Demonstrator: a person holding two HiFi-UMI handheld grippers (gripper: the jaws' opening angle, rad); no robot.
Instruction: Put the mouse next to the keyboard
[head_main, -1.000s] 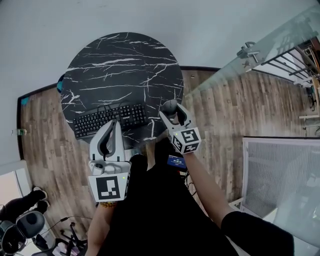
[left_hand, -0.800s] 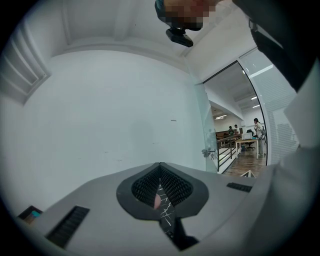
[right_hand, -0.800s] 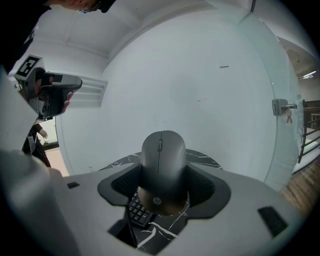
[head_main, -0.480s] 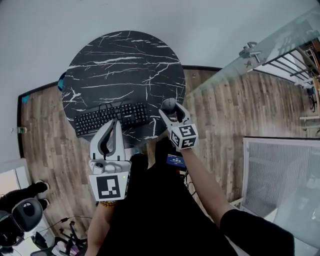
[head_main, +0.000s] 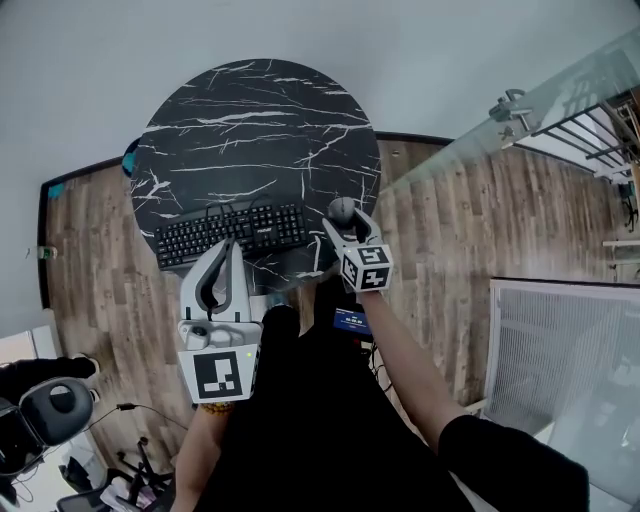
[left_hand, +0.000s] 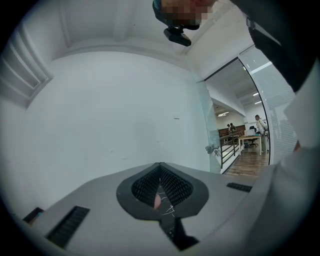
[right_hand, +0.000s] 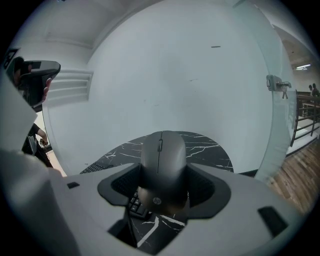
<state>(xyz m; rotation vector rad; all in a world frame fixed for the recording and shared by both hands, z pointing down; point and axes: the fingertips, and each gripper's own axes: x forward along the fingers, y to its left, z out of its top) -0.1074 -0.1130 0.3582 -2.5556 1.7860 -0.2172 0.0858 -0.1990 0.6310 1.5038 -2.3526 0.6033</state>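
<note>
The person's dark-clothed torso (head_main: 300, 420) fills the bottom of the head view, with both arms reaching forward. The left gripper (head_main: 228, 262) is held near the body at the near edge of the table, just short of the keyboard. Its own view shows the jaws pressed together with nothing between them, only a thin slit through which white-veined tabletop is visible. The right gripper (head_main: 344, 226) is extended a little further, at the table's right near edge. Its jaws are clamped on the two sides of the mouse (head_main: 342, 209), a dark grey mouse with its scroll wheel facing the right gripper camera (right_hand: 162, 155). The mouse is thus carried in the right gripper, just beyond the keyboard's right end and apart from it. In the right gripper view, tabletop and a few keyboard keys show beneath the mouse, so it appears clear of the surface. The keyboard (head_main: 232, 233) is black, corded, and lies across the near part of the table. The table (head_main: 250, 120) is round, black with white marbling, and its far half is bare. Beyond it stands a plain white wall (head_main: 320, 30). Wood flooring (head_main: 480, 220) and a glass partition (head_main: 500, 120) lie to the right.
</note>
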